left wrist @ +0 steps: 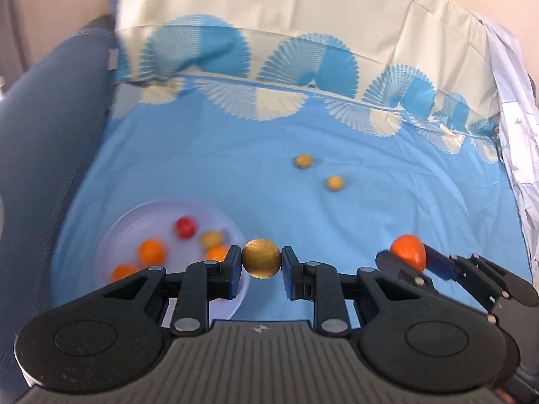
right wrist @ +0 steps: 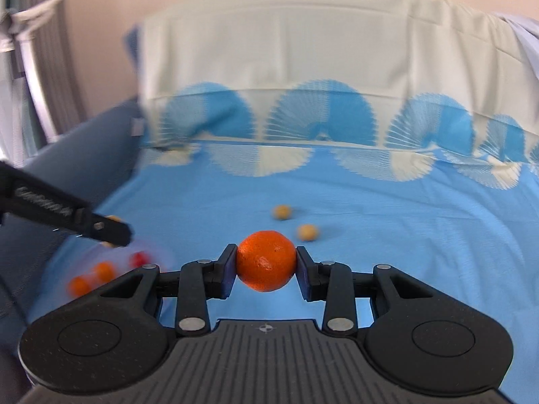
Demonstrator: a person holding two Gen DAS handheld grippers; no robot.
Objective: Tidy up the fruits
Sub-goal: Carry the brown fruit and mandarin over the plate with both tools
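Orange and golden-brown, two fruits are up off the bed at once, one in each tool. Nearest, the left gripper has its pads clenched on a small brownish-yellow fruit, held at the right edge of the plate, though I cannot tell whether it is over the rim or just beside it. Off to its right, the right gripper is squeezing a tangerine from both sides, carried above the blue sheet.

On the pale plate lie several pieces already gathered: a red fruit, a yellowish one and about three orange ones, blurred, one of them plain enough.

Farther out on the sheet, well apart from the plate, two small yellow fruits remain loose: one nearer, the other just beyond it.

By my reckoning the job is well past halfway: five or so down, two in hand to be dropped, two yet to fetch. Beyond them the cream pillow bounds the far edge.
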